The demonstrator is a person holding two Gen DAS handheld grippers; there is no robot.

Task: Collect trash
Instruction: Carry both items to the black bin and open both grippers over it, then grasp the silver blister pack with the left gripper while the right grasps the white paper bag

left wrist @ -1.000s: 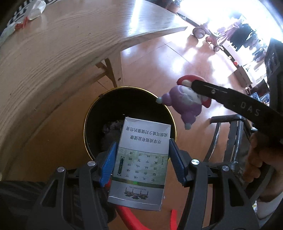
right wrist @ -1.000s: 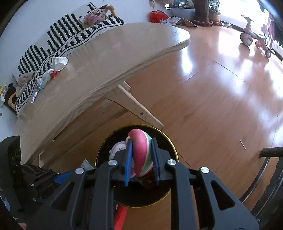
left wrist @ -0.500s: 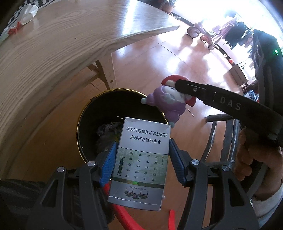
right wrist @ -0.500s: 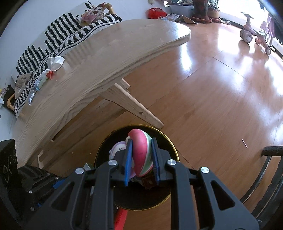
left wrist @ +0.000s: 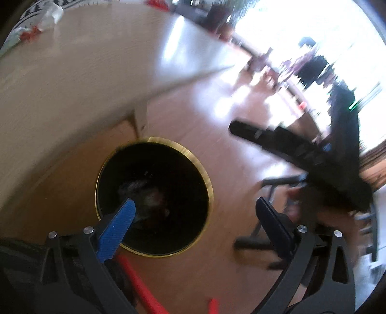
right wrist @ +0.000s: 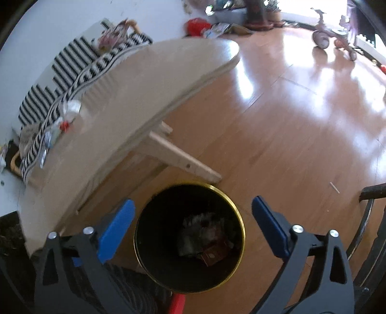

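Observation:
A black trash bin with a gold rim (left wrist: 203, 174) (right wrist: 237, 212) stands on the wood floor beside the table. Crumpled trash (right wrist: 205, 238) lies at its bottom, also seen blurred in the left wrist view (left wrist: 147, 195). My left gripper (left wrist: 195, 219) is open and empty above the bin. My right gripper (right wrist: 193, 222) is open and empty right over the bin's mouth; it shows as a black arm in the left wrist view (left wrist: 289, 145). More wrappers (right wrist: 62, 118) lie on the wooden table (right wrist: 135, 96), also at the far left of the left wrist view (left wrist: 41, 21).
A table leg (right wrist: 183, 161) slants down next to the bin. A striped cushion bench (right wrist: 72, 62) runs behind the table. A pink tricycle (right wrist: 333, 41) stands far right. A black metal chair frame (right wrist: 369, 217) is at the right. A red bar (left wrist: 142, 285) lies under the grippers.
Both grippers have opened. The white box has left my left gripper and the purple and pink toy has left my right gripper; neither is in sight. The left view is motion-blurred.

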